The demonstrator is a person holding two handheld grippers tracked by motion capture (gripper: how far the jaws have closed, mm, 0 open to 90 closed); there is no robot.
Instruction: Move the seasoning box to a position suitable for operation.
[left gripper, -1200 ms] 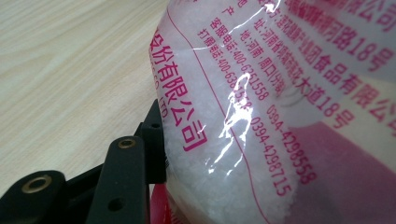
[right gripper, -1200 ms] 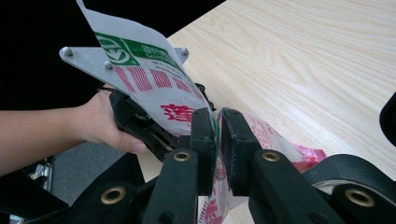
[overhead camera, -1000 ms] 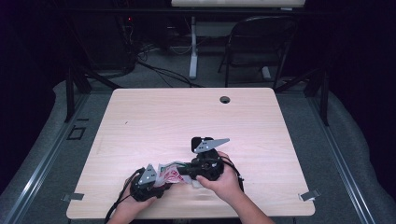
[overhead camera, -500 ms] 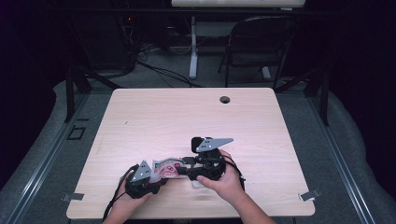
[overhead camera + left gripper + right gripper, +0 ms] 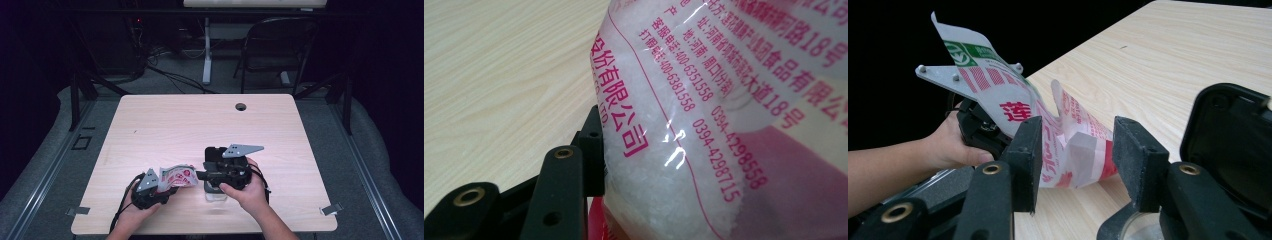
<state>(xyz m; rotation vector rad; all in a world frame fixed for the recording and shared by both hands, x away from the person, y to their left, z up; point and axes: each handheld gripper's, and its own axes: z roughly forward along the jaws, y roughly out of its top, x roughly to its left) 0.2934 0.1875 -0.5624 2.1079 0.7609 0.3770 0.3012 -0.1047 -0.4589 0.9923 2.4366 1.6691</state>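
Observation:
A clear plastic bag with pink print holds white granules. My left gripper is shut on it near the table's front edge, and one of its fingers presses into the bag's side. The bag's torn top flares up towards my right gripper. That gripper is open. Its jaws have just been opening, and the bag lies beyond the pads, not pressed by them.
A clear container sits under my right gripper, its rim low in the right gripper view. A black lid stands up beside it. The wooden table has a cable hole at the back. A chair stands beyond.
The left gripper and the bag have shifted slightly left and up, away from the right gripper. The right hand has stayed in place.

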